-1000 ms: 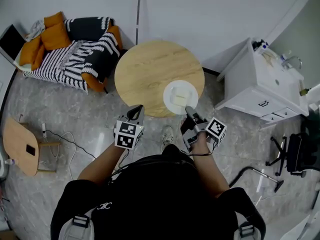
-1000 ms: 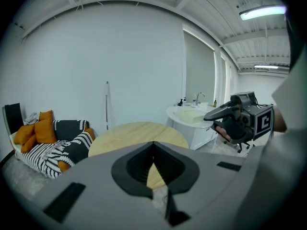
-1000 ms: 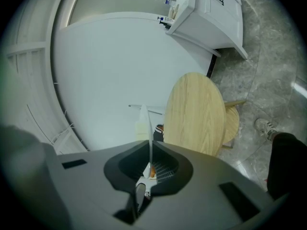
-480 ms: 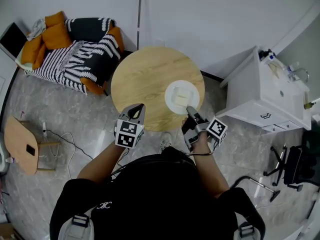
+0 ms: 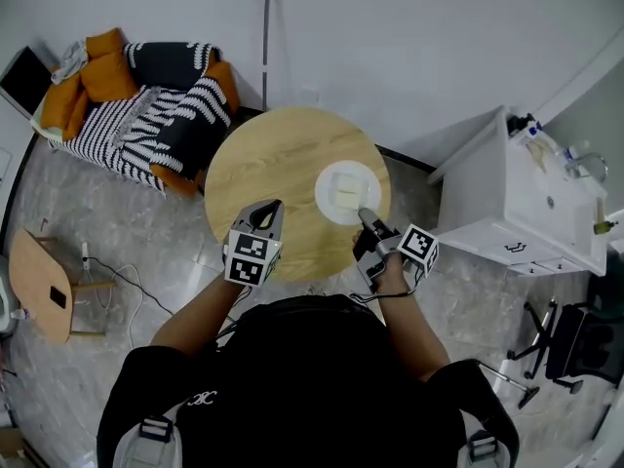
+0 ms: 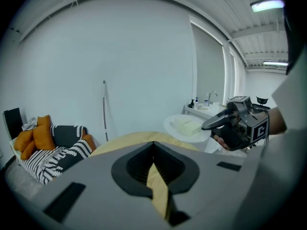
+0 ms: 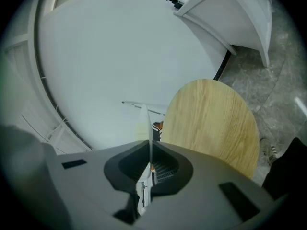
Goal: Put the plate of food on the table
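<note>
A white plate (image 5: 348, 193) with pale food hangs over the right part of the round wooden table (image 5: 283, 178). My right gripper (image 5: 365, 216) is shut on the plate's near rim. In the right gripper view the plate (image 7: 145, 121) stands edge-on between the jaws, with the table (image 7: 213, 123) beyond. My left gripper (image 5: 265, 210) is shut and holds nothing, over the table's near edge. From the left gripper view, the plate (image 6: 186, 127) is raised above the table (image 6: 127, 142), with the right gripper (image 6: 212, 124) clamped on its rim.
A striped sofa with orange cushions (image 5: 146, 96) stands behind the table at the left. A white cabinet (image 5: 517, 198) is close on the right. A small wooden side table (image 5: 39, 281) and a cable lie at the left, and a chair base (image 5: 570, 344) at the far right.
The table has drawn nearer in view. Both grippers now reach over its near edge, and the plate sits farther in over the table's right part.
</note>
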